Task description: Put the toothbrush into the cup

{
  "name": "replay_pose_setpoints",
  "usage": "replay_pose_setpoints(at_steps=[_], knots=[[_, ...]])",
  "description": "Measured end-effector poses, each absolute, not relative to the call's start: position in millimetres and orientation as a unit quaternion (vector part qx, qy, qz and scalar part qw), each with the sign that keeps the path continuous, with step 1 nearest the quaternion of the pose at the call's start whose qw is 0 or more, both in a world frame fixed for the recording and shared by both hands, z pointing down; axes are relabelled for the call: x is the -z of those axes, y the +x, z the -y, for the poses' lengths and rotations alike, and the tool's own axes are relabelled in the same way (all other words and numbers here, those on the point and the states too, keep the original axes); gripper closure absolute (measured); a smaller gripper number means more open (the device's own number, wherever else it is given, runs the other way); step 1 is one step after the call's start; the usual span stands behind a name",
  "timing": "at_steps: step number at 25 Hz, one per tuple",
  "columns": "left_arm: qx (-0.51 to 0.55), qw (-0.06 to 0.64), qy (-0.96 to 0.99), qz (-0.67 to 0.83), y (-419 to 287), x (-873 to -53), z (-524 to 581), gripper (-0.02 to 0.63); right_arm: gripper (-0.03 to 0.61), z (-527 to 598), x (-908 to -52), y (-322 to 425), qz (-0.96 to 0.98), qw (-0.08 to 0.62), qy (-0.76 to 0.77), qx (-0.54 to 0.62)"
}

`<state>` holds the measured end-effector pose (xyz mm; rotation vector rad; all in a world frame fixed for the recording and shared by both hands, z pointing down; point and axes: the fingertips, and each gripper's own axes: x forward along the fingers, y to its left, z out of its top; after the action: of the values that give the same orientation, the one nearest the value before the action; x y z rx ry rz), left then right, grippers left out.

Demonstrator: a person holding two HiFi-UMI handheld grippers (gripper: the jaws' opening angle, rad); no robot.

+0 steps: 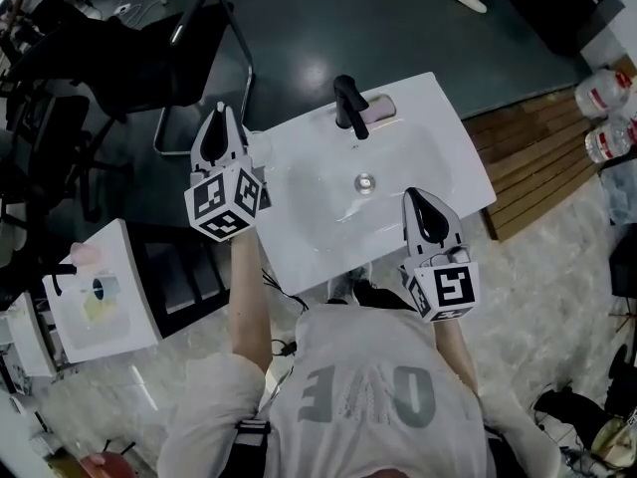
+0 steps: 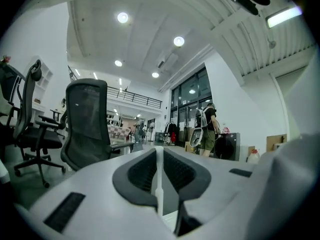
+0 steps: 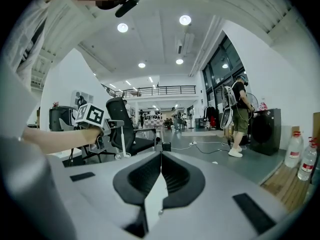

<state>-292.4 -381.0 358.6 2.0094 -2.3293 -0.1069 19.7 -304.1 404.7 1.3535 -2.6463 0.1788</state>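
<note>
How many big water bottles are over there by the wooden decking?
2. One bottle stands at the right end of the wooden decking, the other bottle right beside it, lower in the head view. More may sit beyond the frame's edge.

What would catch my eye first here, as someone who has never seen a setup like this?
The white washbasin with its black tap sits at the centre of the head view. The left gripper is held at its left edge and the right gripper over its near right corner. Both have their jaws together and carry a cube of black-and-white square markers. A black office chair stands at upper left.
</note>
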Motion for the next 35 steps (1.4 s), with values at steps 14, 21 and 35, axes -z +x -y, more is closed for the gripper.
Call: replay_pose_setpoints(at_steps=[14, 21, 35], knots=[[-0.021, 0.094, 0.643, 0.76, -291, -438, 371, 0.551, 0.548, 303, -412, 20, 0.888, 0.102, 0.444, -0.058], [-0.032, 0.1, 0.639, 0.762, -289, -451, 367, 0.551, 0.548, 302, -414, 23, 0.887, 0.103, 0.445, -0.062], [-0.04, 0.076, 0.632, 0.77, -291, -441, 368, 0.534, 0.548, 299, -411, 20, 0.889, 0.099, 0.443, -0.062]])
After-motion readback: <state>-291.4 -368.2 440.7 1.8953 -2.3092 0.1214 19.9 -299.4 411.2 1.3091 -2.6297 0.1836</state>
